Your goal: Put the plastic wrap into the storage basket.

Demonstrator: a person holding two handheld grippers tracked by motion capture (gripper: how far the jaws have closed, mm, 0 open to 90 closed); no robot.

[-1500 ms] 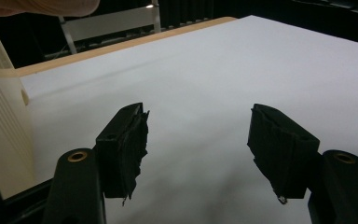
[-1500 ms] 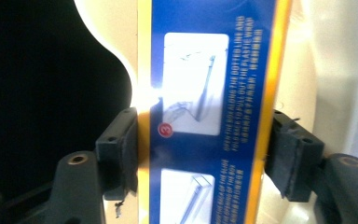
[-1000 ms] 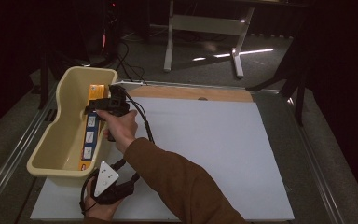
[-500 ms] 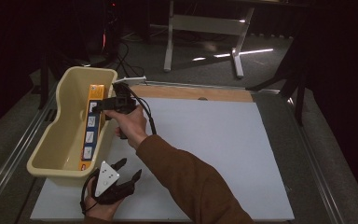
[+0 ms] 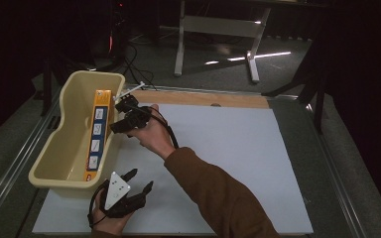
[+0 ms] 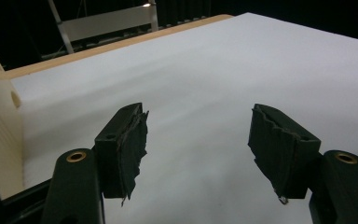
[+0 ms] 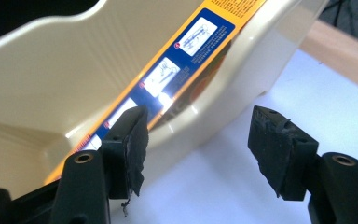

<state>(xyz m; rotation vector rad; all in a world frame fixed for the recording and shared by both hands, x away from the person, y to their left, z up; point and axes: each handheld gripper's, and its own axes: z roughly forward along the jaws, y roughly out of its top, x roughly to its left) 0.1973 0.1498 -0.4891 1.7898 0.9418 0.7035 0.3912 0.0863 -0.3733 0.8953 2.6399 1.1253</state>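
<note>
— What is seen of the surface and the room?

— A white sheet-covered tabletop (image 5: 238,148) is seen in the high view, edged at the far side by a strip of bare wood (image 5: 203,97). Behind it a dark floor is crossed by a pale metal stand (image 5: 218,29) and loose cables.

— And what is set on the table?

— A cream plastic tub with curved walls (image 5: 59,163) is placed at the left edge of the sheet. A long orange and blue printed carton (image 5: 96,134) is laid inside it, leaned along the tub's right-hand wall.

— How is the right gripper held?

— The right gripper (image 5: 124,116) is held just beside the tub's right wall, near its far end, with a brown sleeve (image 5: 213,188) stretched across the sheet behind it. In the right gripper view its jaws are spread wide, nothing is clasped between them, and the tub wall and carton are seen just beyond the left jaw.

— And the left gripper?

— The left gripper (image 5: 135,182) is kept low at the near edge, beside the tub's near corner, a grey three-cornered plate (image 5: 116,189) being carried on top. In the left gripper view the jaws are parted over bare white sheet, with nothing between them.
</note>
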